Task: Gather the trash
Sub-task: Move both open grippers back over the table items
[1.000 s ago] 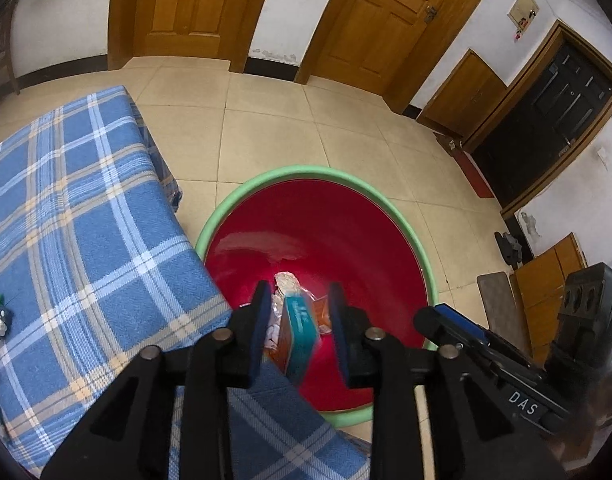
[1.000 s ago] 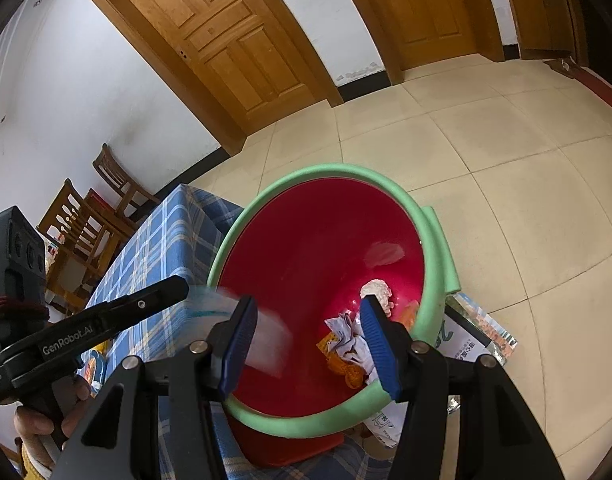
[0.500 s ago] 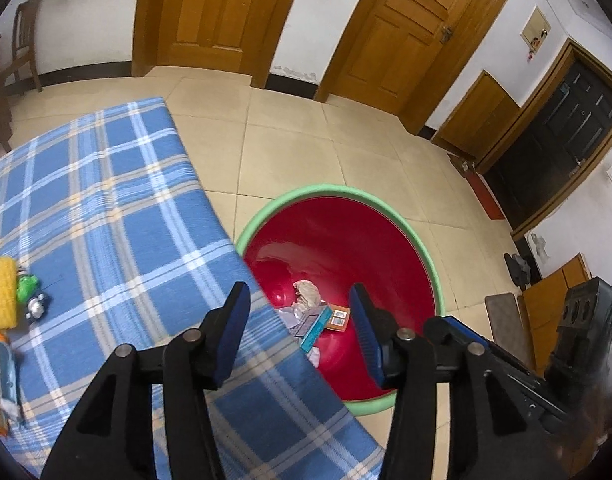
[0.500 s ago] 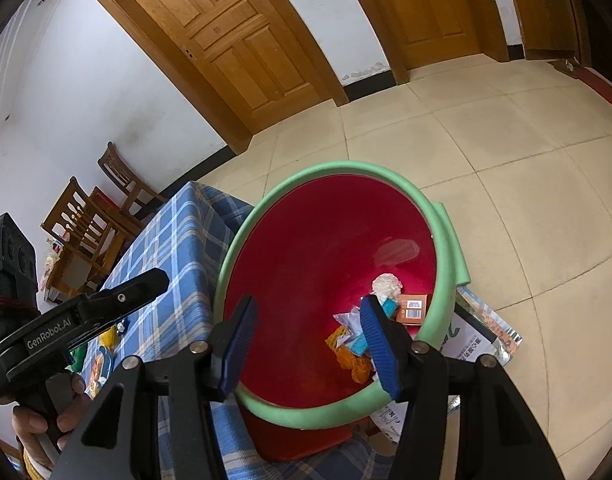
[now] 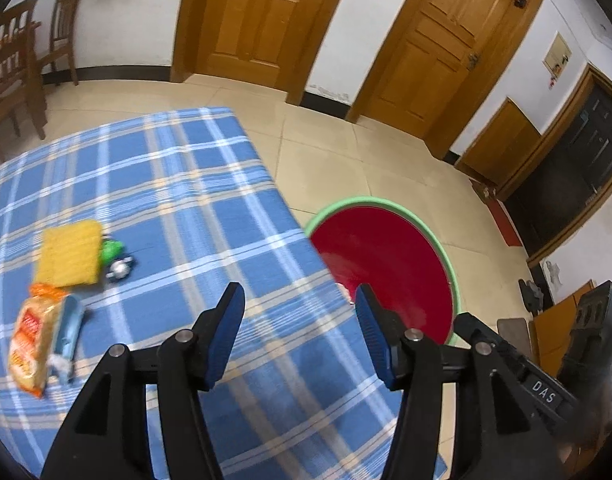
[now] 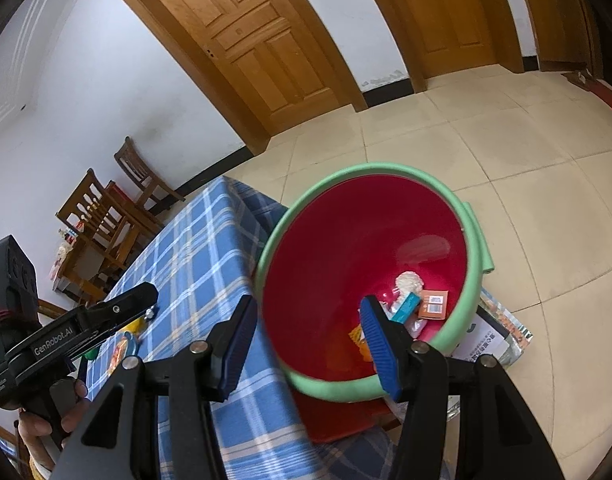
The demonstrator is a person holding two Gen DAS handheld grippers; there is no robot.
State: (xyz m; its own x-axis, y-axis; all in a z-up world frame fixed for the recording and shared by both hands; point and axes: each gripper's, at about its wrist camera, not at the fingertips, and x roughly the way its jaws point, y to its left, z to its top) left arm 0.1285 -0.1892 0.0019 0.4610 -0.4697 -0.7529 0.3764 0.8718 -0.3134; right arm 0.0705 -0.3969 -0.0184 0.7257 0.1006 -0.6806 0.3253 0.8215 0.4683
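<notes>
Cream floor tiles and panelled wooden doors frame the left wrist view, where a table under a blue plaid cloth (image 5: 154,208) fills the lower left. Left gripper (image 5: 298,336) hangs over the cloth with its jaws opening and nothing between them. At nine o'clock lie a yellow ridged square pad (image 5: 68,258), a small green toy (image 5: 113,250) and an orange snack packet (image 5: 28,340), so some trash looks left to collect. At three o'clock the red bucket with a green foam rim (image 5: 385,256) stands on the floor beside the table.

From the right wrist view, the right gripper (image 6: 306,336) hovers half open and empty above the bucket. Inside, at four o'clock, sit a crumpled white paper ball (image 6: 409,281), a teal carton (image 6: 405,309) and an orange box (image 6: 434,305): several pieces are already binned.

A second ago the left jaws pinched the teal carton over the bucket; now it lies inside, and that gripper has swung back over the table.
</notes>
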